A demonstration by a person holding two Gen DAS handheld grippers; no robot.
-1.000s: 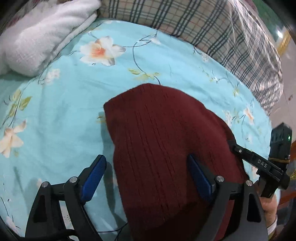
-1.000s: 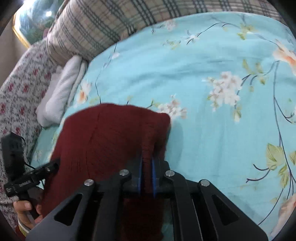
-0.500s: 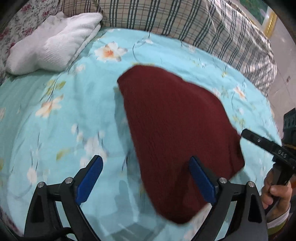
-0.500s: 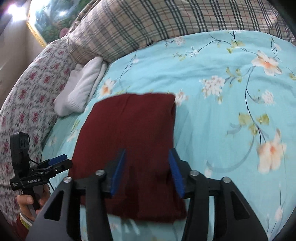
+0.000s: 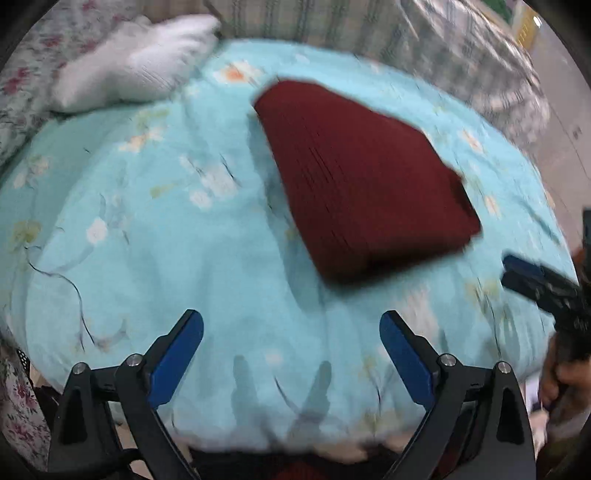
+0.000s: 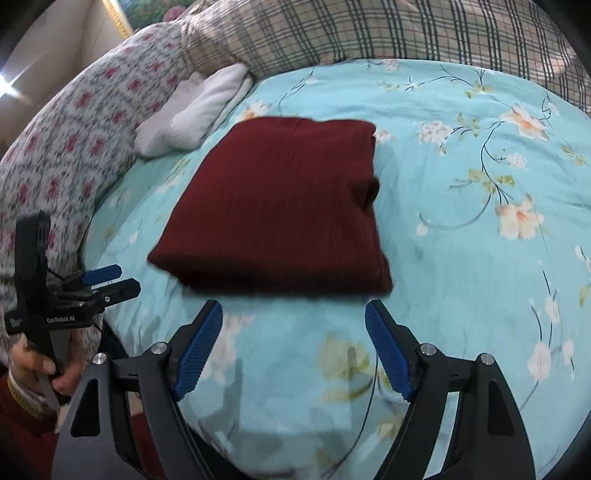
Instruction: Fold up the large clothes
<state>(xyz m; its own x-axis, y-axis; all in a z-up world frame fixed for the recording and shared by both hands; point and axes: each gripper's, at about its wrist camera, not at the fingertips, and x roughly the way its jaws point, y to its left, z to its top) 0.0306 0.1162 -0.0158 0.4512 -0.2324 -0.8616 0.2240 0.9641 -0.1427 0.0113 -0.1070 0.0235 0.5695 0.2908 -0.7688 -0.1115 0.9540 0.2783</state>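
A dark red knitted garment (image 6: 280, 206) lies folded into a flat rectangle on the light blue floral bedspread (image 6: 480, 229); it also shows in the blurred left wrist view (image 5: 362, 192). My right gripper (image 6: 293, 310) is open and empty, just short of the garment's near edge. My left gripper (image 5: 291, 325) is open and empty, above the bedspread well short of the garment. The left gripper shows at the left in the right wrist view (image 6: 110, 280), and the right gripper at the right edge in the left wrist view (image 5: 524, 277).
A folded white towel (image 6: 195, 110) lies beyond the garment against a red-flowered pillow (image 6: 74, 122). A plaid pillow (image 6: 369, 29) runs along the far side of the bed. The bed's near edge (image 5: 280, 439) is just in front of my left gripper.
My right gripper let go of the red garment and opened. Both grippers pulled back toward the bed's near edge, leaving the folded garment lying flat.
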